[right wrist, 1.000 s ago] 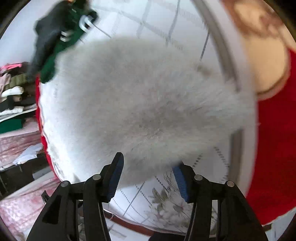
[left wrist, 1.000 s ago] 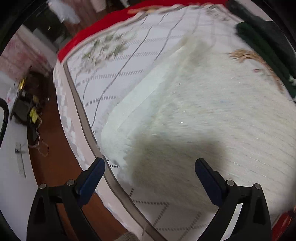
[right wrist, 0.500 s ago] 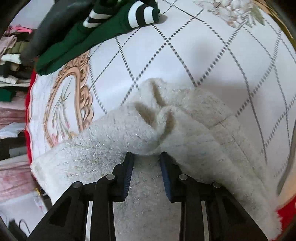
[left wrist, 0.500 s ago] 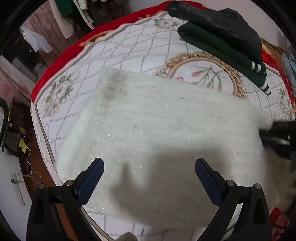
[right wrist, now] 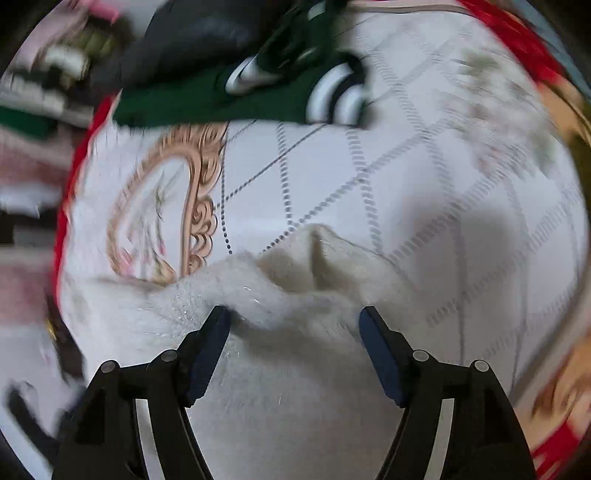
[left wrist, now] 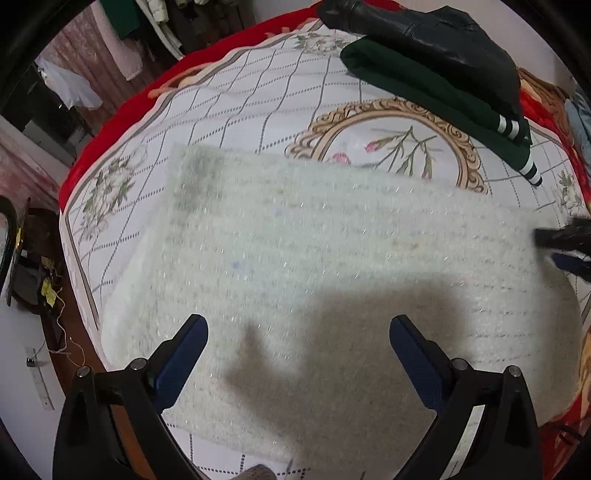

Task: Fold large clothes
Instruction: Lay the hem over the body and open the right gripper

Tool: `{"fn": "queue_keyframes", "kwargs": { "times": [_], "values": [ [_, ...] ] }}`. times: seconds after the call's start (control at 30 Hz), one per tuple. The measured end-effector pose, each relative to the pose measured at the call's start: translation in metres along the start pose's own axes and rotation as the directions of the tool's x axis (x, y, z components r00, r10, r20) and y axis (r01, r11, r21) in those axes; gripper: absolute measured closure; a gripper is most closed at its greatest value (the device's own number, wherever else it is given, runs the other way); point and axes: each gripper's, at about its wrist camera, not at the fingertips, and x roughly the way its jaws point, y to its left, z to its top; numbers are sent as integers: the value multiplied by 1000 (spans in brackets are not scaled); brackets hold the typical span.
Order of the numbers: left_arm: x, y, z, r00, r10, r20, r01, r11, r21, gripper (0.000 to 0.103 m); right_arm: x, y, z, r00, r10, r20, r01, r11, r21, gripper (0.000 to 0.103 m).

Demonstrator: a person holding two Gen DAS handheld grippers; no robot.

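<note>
Hovering over a bed, the left gripper [left wrist: 297, 345] holds its blue-padded jaws spread wide with nothing between them, above a fluffy white garment [left wrist: 332, 266] laid flat as a broad rectangle across the quilted bedspread [left wrist: 240, 99]. The gripper's shadow falls on the near part of the fabric. Beyond the garment, a gold oval frame with flowers [left wrist: 391, 140] is printed on the bedspread, partly covered by the garment's far edge, and further back a folded dark green garment with white cuff stripes [left wrist: 436, 99] lies under a black leather one [left wrist: 424, 33]. At the right edge of this left wrist view, the right gripper [left wrist: 565, 247] shows as a blurred dark shape at the garment's right end. From the right wrist view, which is smeared by motion, the right gripper [right wrist: 293, 328] has its jaws well apart and grips nothing; the bunched, rumpled corner of the white garment [right wrist: 280, 295] rises just in front of and between the pads, close against the left one, though whether they touch cannot be told. The striped green garment [right wrist: 229, 99] lies at the far side of the bedspread [right wrist: 424, 177].
</note>
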Motion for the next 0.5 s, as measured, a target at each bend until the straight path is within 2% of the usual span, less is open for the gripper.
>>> {"fn": "queue_keyframes", "kwargs": {
  "times": [0.03, 0.07, 0.1, 0.17, 0.2, 0.3, 0.43, 0.47, 0.5],
  "values": [
    [-1, -1, 1, 1000, 1, 3, -1, 1000, 6, 2, 6, 5, 5, 1000, -11, -19, 10, 1000, -28, 77],
    [-2, -4, 1, 1000, 0, 6, -1, 1000, 17, 2, 5, 6, 9, 1000, -22, -11, 22, 999, -26, 93],
    [-3, -5, 0, 1000, 1, 9, -2, 1000, 27, 2, -3, 10, 14, 1000, -15, 27, 15, 1000, -8, 99],
    [-3, -10, -3, 1000, 8, 4, -9, 999, 46, 2, -25, 10, 19, 993, -9, 120, 5, 999, 33, 99],
    [-3, -12, -4, 1000, 8, -1, -8, 999, 52, 2, -27, 5, 22, 990, 6, 138, -14, 998, 60, 100],
    [-6, -22, -3, 1000, -10, -14, 11, 998, 59, 2, -4, -25, 25, 998, 37, 60, -48, 981, 189, 100],
    [-10, -49, 7, 999, -43, 0, 42, 994, 102, 2, -18, -45, 10, 995, 82, 54, -92, 968, 235, 99],
    [-7, -56, 10, 999, -45, -2, 45, 992, 115, 2, -31, -52, -1, 994, 94, 57, -106, 963, 249, 98],
    [-3, -64, 12, 999, -41, -5, 41, 990, 133, 2, -38, -55, -8, 992, 105, 67, -119, 957, 263, 88]
  ]
}}
